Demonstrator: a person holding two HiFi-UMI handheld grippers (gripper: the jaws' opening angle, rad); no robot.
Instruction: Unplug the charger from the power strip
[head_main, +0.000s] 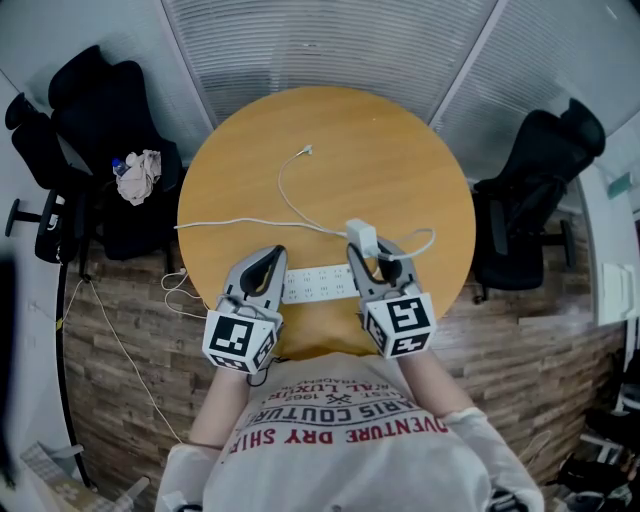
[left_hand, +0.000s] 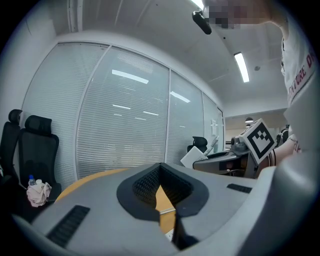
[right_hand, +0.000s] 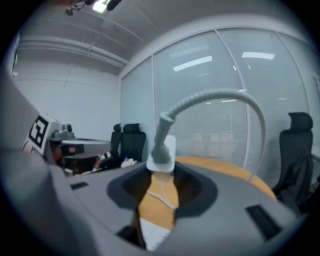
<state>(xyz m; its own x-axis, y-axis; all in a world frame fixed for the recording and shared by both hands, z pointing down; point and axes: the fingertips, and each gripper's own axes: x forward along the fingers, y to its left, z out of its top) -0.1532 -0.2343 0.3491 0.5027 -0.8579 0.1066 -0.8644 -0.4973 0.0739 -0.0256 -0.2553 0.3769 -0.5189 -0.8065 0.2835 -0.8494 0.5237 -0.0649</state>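
Most seems done: near table (head_main: 400, 160) front edge lies power strip (head_main: 318, 283); charger (head_main: 361, 238) is prob. out of it, just beyond its right end, pinched by right gripper (head_main: 368, 252). Left gripper (head_main: 272, 254) is closed & empty at strip's left end. Remaining: put charger down.

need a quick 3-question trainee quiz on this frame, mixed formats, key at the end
1. True or false: the left tongs hold the charger.
2. The charger cable has its free end: A on the table, B hanging off its edge, C in the left tongs.
3. Fill in: the right tongs are shut on the ____.
Key: 1 false; 2 A; 3 charger.
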